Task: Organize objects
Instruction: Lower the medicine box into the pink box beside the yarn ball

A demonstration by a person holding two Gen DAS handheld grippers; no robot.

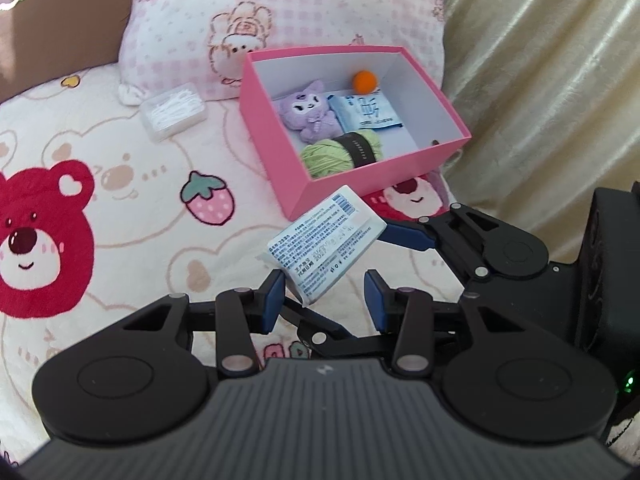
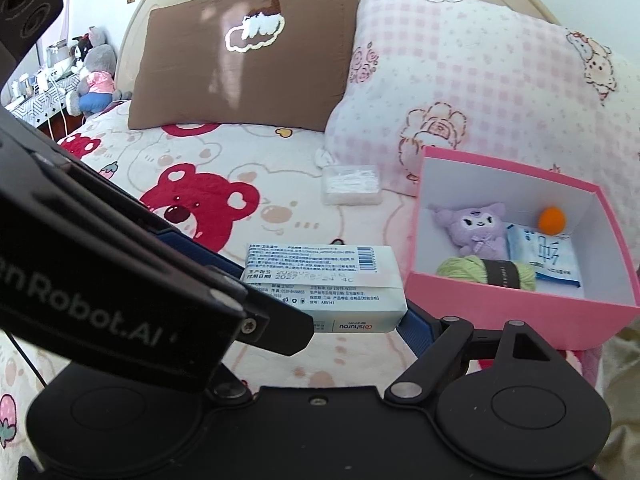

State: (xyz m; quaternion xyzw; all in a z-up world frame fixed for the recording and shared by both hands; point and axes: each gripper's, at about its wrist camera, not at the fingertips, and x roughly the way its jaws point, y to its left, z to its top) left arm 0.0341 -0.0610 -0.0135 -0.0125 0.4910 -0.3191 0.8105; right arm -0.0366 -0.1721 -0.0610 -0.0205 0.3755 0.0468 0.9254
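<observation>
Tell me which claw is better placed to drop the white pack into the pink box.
Right. The right claw grips the white pack by its ends, with the pink box close ahead. The left claw stands open at one corner.

The box (image 1: 280, 148) is sitting on the bed (image 1: 120, 208), in front of the checked pillow (image 1: 280, 4); the plush toy (image 1: 306, 114), ball (image 1: 365, 80), yarn (image 1: 340, 152) and packet (image 1: 366, 114) are lying in it; the swab case (image 1: 174, 111) is lying to its left; the tissue pack (image 1: 324, 244) is hanging nearer, before the box.
</observation>
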